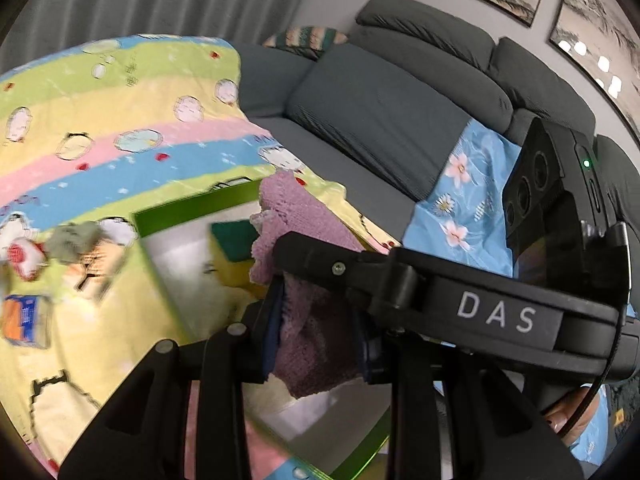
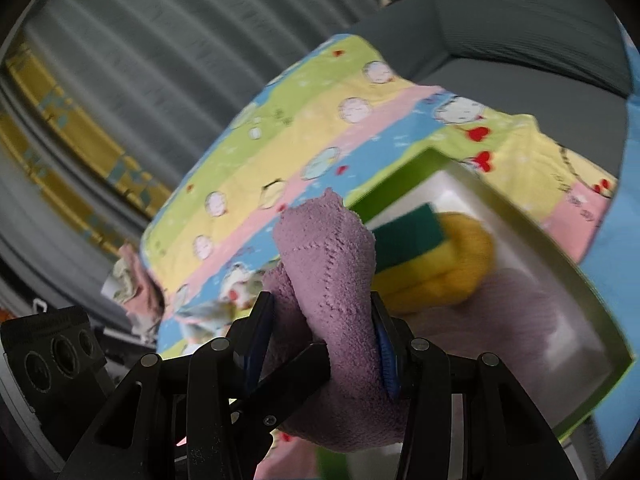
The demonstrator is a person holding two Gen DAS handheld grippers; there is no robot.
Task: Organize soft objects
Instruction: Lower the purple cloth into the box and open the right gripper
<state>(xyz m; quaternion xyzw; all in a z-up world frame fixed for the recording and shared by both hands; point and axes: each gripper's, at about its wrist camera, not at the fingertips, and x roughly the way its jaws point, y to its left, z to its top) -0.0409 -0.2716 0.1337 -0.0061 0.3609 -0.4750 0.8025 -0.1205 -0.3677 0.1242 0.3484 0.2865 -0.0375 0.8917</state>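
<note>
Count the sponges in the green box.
1: a green-and-yellow sponge at the box's far end, beside a yellow object. The purple cloth may hide others.

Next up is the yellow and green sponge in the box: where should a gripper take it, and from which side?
Grip the yellow and green sponge across its two long flat sides, coming from above through the open top of the green-rimmed box. It lies flat with its green layer showing, and the walls block a sideways approach. Both grippers are full: the left gripper and right gripper hold the purple cloth.
</note>
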